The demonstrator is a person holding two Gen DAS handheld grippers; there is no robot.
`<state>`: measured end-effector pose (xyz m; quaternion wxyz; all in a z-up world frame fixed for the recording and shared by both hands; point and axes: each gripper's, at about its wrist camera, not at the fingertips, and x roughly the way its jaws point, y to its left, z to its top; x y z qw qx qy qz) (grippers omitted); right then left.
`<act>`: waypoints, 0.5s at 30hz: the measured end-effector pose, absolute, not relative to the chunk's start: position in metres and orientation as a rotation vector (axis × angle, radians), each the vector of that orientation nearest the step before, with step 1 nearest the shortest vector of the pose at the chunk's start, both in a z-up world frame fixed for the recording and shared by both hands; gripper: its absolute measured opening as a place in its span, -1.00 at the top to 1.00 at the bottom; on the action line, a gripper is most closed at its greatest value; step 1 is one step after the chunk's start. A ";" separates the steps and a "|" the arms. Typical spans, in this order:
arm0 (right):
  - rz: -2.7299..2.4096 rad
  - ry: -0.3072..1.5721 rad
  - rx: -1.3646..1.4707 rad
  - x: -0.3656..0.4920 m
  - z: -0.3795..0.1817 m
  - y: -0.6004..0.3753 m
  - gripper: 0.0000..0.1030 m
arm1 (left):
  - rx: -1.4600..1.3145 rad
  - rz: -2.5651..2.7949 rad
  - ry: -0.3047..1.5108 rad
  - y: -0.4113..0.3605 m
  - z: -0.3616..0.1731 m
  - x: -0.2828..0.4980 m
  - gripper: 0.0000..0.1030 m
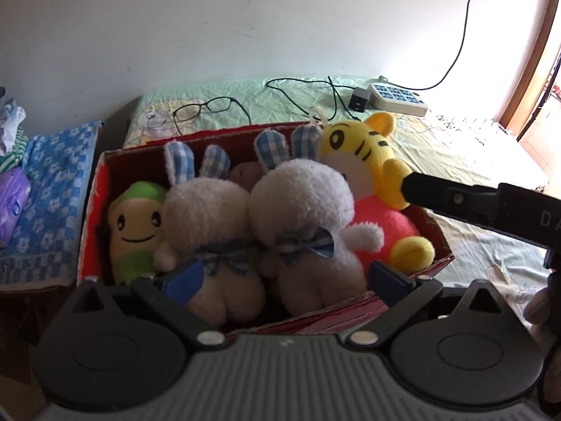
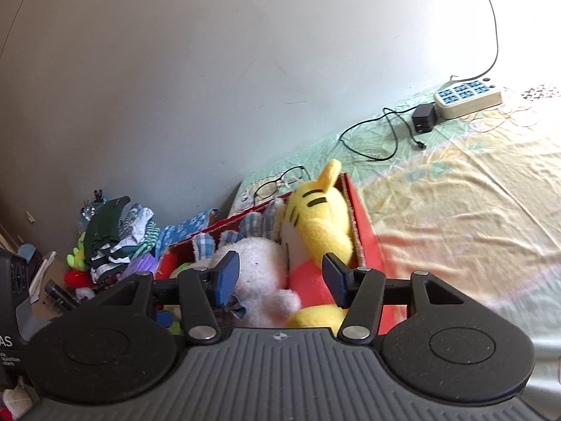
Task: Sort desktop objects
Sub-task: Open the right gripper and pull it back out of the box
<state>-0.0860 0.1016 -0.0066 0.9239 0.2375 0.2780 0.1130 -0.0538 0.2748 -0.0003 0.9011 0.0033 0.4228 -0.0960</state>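
Note:
A red cardboard box (image 1: 442,242) on the bed holds several plush toys: a green-and-yellow smiling doll (image 1: 135,226), two white rabbits with blue checked ears (image 1: 207,217) (image 1: 301,207), and a yellow tiger in pink (image 1: 368,147). My left gripper (image 1: 284,282) is open, its blue pads on either side of the rabbits at the box's near edge. My right gripper (image 2: 280,279) is open above the box (image 2: 364,224), straddling a rabbit (image 2: 259,263) and the tiger (image 2: 315,217). One right finger (image 1: 452,194) touches the tiger's arm in the left wrist view.
Black glasses (image 1: 203,108), a black charger with cable (image 1: 359,100) and a white power strip (image 1: 398,98) lie on the green sheet behind the box. A blue flowered towel (image 1: 49,196) lies to the left. A pile of clothes (image 2: 115,235) sits left of the box.

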 end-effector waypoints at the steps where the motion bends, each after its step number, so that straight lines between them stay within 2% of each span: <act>1: 0.212 0.567 0.482 -0.090 -0.007 0.100 -0.11 | 0.013 -0.189 0.878 0.273 0.000 -0.056 -0.94; 15: 0.190 0.593 0.433 -0.110 -0.010 0.077 -0.14 | -0.011 -0.039 0.943 0.242 -0.005 -0.082 -0.95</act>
